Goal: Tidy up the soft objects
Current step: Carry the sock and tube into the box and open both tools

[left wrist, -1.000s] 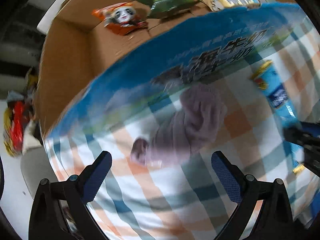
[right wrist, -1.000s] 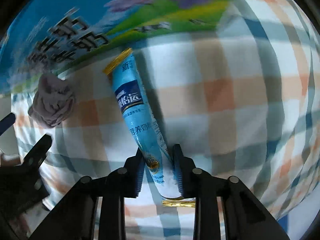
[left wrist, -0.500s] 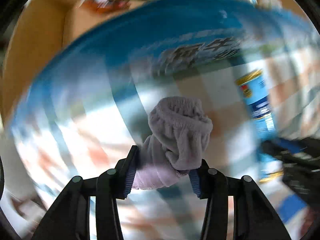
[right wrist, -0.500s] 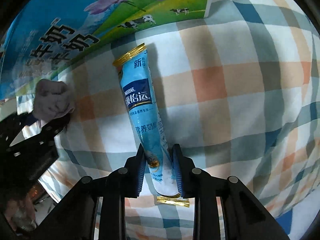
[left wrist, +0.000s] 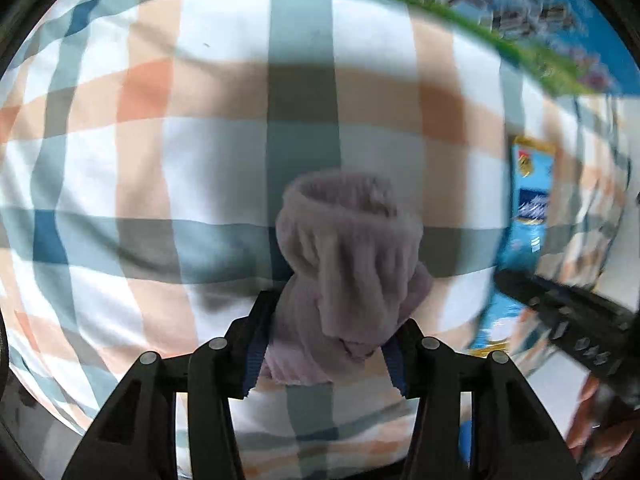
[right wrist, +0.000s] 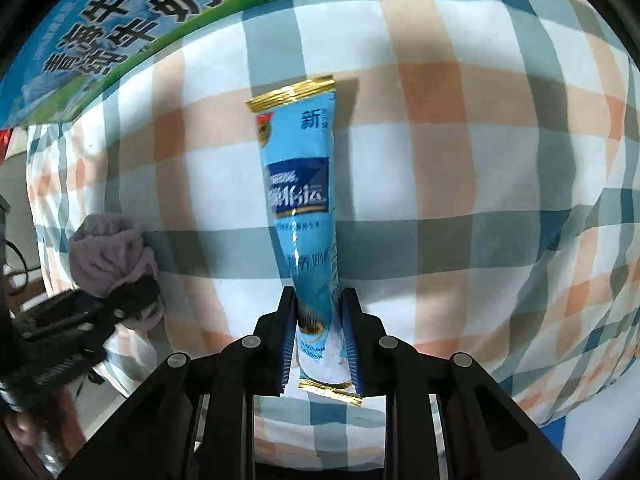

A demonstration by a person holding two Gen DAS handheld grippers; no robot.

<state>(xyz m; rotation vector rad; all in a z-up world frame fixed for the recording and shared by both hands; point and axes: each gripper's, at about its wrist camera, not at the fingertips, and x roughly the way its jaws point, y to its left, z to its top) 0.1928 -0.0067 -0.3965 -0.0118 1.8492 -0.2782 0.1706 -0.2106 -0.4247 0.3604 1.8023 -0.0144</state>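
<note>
With the left claw clamped on the sock and the right claw on the sachet, both seemingly lifted, carriage to the milk carton is required next.

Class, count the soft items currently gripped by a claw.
2: the rolled purple sock in the left claw, and the blue sachet in the right claw. Others may be out of view.

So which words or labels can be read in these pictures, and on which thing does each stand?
"新": on the blue sachet, near its gold top seam.
"牛奶": large dark characters on the milk carton; its other characters are too distorted to read.
Sachet's dark blue brand panel and small print: too blurred.
Purple sock: no text.
</note>
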